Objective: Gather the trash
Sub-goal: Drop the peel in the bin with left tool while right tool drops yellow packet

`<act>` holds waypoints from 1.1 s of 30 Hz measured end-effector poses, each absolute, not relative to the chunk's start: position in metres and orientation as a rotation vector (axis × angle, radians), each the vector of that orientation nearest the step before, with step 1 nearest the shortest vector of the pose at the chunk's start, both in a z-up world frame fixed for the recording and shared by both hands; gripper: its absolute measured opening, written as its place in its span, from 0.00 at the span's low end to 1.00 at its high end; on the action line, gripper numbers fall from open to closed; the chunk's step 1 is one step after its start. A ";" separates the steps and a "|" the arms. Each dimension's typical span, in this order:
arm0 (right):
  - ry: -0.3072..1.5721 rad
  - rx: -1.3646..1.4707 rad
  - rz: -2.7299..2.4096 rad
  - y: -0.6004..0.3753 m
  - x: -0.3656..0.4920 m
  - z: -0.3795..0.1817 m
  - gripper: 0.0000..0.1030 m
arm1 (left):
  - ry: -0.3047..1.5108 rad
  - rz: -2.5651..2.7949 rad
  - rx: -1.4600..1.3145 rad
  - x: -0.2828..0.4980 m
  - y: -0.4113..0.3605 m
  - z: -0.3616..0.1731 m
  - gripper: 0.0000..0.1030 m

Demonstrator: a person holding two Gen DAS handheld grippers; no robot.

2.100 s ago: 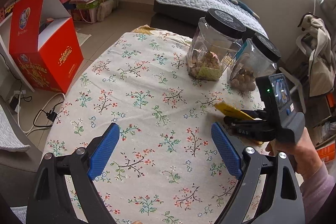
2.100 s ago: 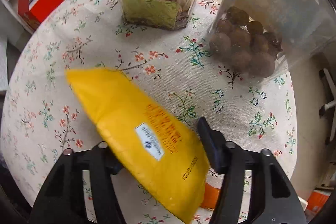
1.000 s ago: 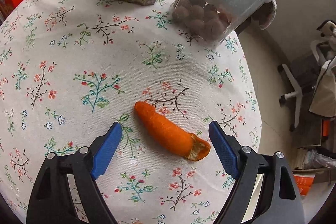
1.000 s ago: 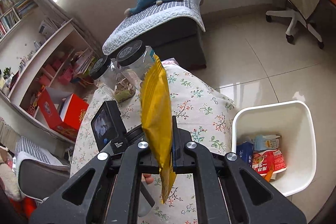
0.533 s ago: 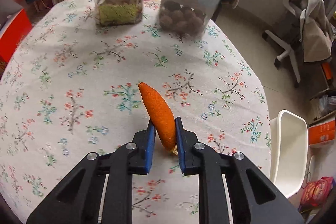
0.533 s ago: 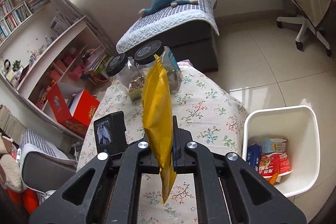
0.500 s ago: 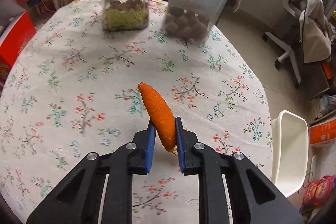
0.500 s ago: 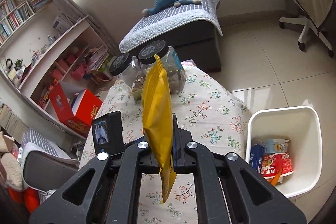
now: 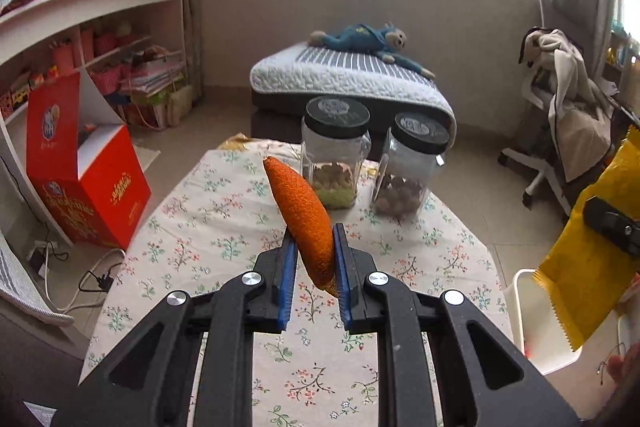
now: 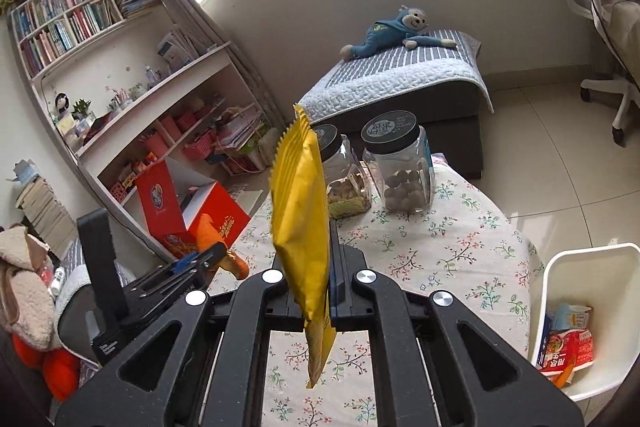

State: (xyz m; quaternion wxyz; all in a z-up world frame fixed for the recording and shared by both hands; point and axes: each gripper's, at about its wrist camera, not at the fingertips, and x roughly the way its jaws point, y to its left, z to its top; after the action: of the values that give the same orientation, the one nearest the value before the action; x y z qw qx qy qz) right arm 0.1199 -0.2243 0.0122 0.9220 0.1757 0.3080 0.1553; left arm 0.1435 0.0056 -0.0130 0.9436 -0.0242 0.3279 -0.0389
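Observation:
My left gripper (image 9: pixel 314 247) is shut on an orange peel (image 9: pixel 302 215), which stands up between the blue pads, lifted above the flowered table (image 9: pixel 224 219). My right gripper (image 10: pixel 310 259) is shut on a yellow snack wrapper (image 10: pixel 298 203) held edge-on over the table. In the left wrist view that wrapper (image 9: pixel 588 259) hangs at the right edge, above the white bin (image 9: pixel 524 307). The right wrist view shows the left gripper (image 10: pixel 218 255) with the peel (image 10: pixel 208 231) at the left. The white bin (image 10: pixel 576 267) at the lower right holds several wrappers and cartons.
Two clear jars with black lids (image 9: pixel 338 151) (image 9: pixel 412 167) stand at the table's far end. A red box (image 9: pixel 80 179) sits on the floor at the left, by shelves. A low bed with a blue plush monkey (image 9: pixel 360 39) lies behind. An office chair draped with clothes (image 9: pixel 568 107) is at the right.
The left gripper shut on the orange peel and lifted it off the table, tilting up toward the room. The right gripper with the yellow wrapper rose a little and shifted sideways.

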 end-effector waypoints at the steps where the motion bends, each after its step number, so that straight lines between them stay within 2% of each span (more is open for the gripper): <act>1: 0.627 0.347 0.311 -0.222 0.120 0.012 0.06 | 0.645 -0.078 -0.050 0.142 0.004 -0.009 0.17; 7: 0.620 0.297 0.263 -0.223 0.121 0.008 0.06 | 0.560 -0.099 -0.035 0.138 -0.014 0.004 0.17; 17: 0.635 0.244 0.162 -0.245 0.115 0.003 0.06 | 0.521 -0.159 -0.054 0.134 -0.046 0.010 0.18; 33: 0.685 0.314 -0.114 -0.368 0.080 -0.014 0.07 | 0.542 -0.341 -0.003 0.115 -0.130 -0.002 0.18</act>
State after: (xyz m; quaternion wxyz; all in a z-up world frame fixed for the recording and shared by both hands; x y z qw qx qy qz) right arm 0.0798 -0.3684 -0.0137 0.9282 0.1535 0.3343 -0.0558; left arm 0.1147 -0.1299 -0.0024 0.9492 -0.0014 0.2664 -0.1676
